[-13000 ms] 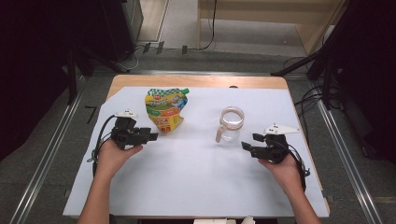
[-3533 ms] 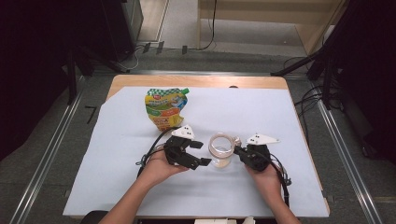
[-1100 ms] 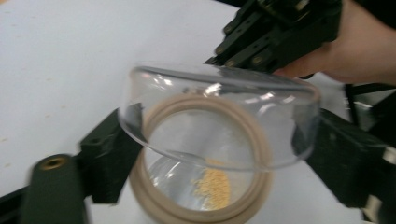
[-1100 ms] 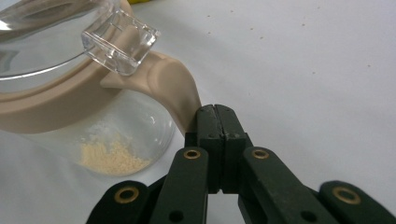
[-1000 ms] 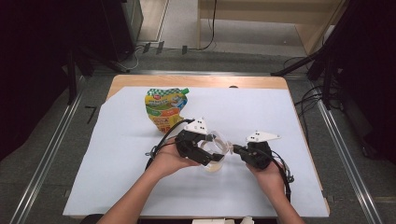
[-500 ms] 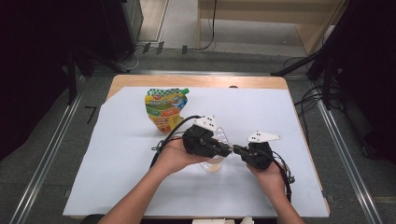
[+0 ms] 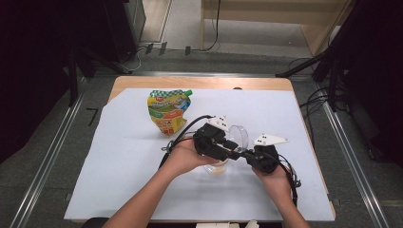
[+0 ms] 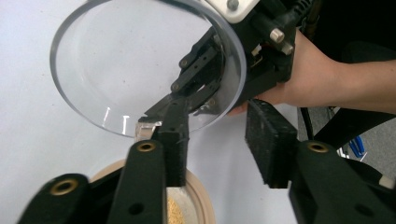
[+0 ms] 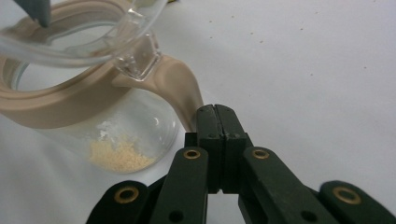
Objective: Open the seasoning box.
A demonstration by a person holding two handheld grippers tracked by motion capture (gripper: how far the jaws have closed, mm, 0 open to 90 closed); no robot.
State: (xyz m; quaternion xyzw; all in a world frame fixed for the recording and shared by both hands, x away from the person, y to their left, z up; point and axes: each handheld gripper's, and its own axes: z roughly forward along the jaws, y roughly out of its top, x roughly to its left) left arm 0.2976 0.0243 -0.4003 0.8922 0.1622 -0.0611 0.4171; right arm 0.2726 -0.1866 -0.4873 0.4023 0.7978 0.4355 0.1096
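- The left claw (image 7: 233, 151) and the right claw (image 7: 248, 156) meet near the middle of the table (image 7: 123, 190), over a small glass jar (image 7: 216, 167) with a tan rim.
- The left claw is released: in its own view its two pads stand well apart, one pad (image 8: 173, 140) just in front of the lower edge of a clear round lid (image 8: 140, 60).
- The lid is swung up off the jar and tilted, its rim touching nothing but its small clear hinge tab (image 9: 135, 63) on the tan collar (image 9: 93, 100).
- The right claw is clenched, its jaws pressed flat together beside the jar's tan handle (image 9: 184, 91); I cannot tell whether anything thin lies between them.
- Below the left claw the jar mouth is open, with a little yellowish powder (image 9: 119, 156) at the bottom.
- Beyond the left claw, well apart, a colourful pouch (image 7: 167, 110) lies near the table's far edge.
- To either side of both claws and toward the near edge, the white sheet (image 7: 285, 114) is bare, leaving wide room; the right claw view shows only tiny specks on it.
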